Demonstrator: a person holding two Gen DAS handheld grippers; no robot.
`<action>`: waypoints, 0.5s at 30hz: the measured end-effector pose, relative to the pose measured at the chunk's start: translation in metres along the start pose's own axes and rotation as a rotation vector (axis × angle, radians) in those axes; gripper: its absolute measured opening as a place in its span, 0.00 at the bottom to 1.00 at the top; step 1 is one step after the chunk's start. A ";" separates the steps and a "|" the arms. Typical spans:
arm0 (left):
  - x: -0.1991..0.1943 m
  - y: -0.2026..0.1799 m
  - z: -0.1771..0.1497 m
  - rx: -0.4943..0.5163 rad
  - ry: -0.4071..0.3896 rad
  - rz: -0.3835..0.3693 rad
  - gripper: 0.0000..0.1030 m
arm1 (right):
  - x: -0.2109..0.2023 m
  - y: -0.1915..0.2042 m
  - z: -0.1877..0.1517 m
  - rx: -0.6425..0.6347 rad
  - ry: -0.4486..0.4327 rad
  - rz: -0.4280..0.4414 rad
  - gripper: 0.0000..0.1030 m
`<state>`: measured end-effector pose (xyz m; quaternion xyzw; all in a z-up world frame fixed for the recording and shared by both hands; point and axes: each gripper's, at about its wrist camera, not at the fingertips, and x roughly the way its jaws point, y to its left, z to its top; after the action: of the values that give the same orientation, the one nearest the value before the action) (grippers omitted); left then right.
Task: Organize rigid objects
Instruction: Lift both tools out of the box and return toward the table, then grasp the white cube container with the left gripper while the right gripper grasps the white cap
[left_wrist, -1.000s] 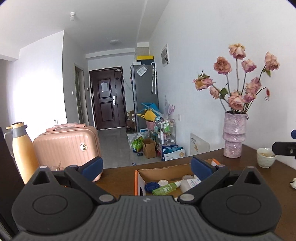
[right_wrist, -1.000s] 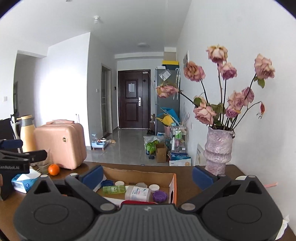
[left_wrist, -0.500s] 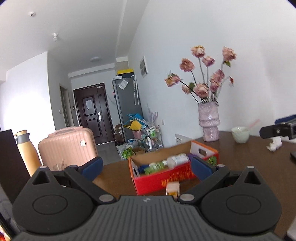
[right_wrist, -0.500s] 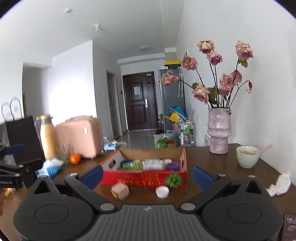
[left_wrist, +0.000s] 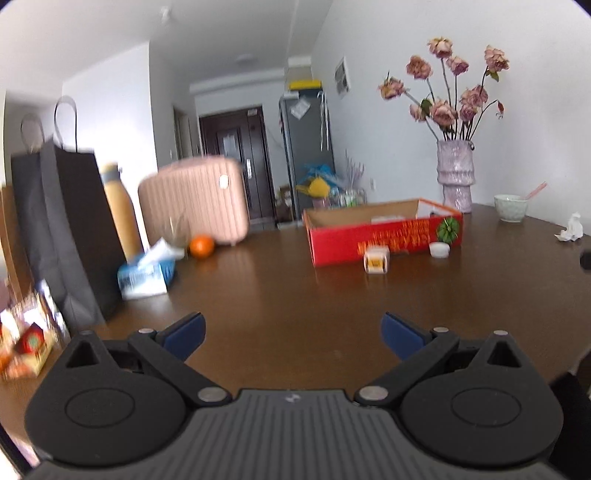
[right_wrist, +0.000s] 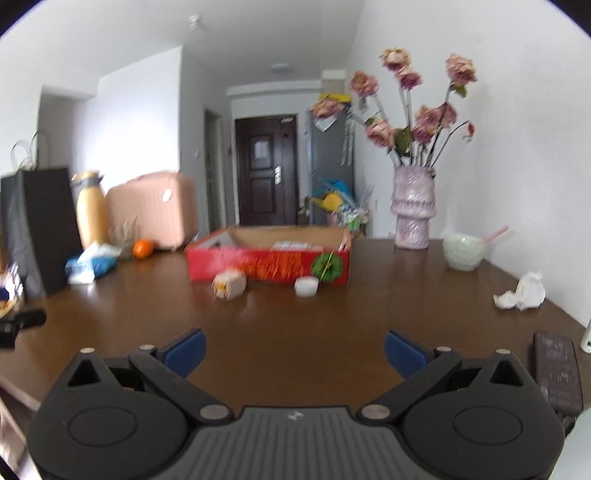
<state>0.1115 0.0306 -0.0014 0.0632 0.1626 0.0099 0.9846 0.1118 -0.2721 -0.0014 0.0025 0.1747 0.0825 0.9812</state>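
From the left wrist camera I see my left gripper (left_wrist: 293, 334) with its blue fingers spread wide and nothing between them, above the bare brown table (left_wrist: 280, 302). Far ahead stands the red cardboard box (left_wrist: 384, 236), open on top, with some items inside that are too blurred to name. Just in front of the box lie a small white and yellow carton (left_wrist: 376, 260) and a white round lid (left_wrist: 439, 249), both on the table and apart from each other. To the left I see a tissue pack (left_wrist: 146, 275), an orange (left_wrist: 201, 246), a yellow bottle (left_wrist: 120, 212) and a dark paper bag (left_wrist: 61, 229). A vase with dried roses (left_wrist: 455, 181) and a pale bowl (left_wrist: 511, 207) stand at the right.

From the right wrist camera my right gripper (right_wrist: 294, 350) is also wide open and empty over the table. The box (right_wrist: 267, 262) is ahead in the middle, with the carton (right_wrist: 229, 284) tilted before its left part and the lid (right_wrist: 306, 286) before its right part. A crumpled tissue (right_wrist: 522, 291) and a dark remote control (right_wrist: 557, 369) lie at the right.
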 end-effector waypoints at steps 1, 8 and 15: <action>0.000 0.001 -0.002 -0.015 0.017 -0.013 1.00 | -0.002 0.002 -0.006 -0.015 0.014 -0.001 1.00; 0.014 0.000 -0.002 -0.029 0.063 -0.032 1.00 | 0.006 0.003 -0.021 -0.036 0.096 -0.018 1.00; 0.057 -0.017 0.017 -0.025 0.114 -0.098 1.00 | 0.042 -0.004 -0.002 -0.032 0.114 -0.028 1.00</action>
<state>0.1709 0.0136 -0.0057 0.0420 0.2211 -0.0327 0.9738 0.1506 -0.2692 -0.0175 -0.0201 0.2289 0.0717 0.9706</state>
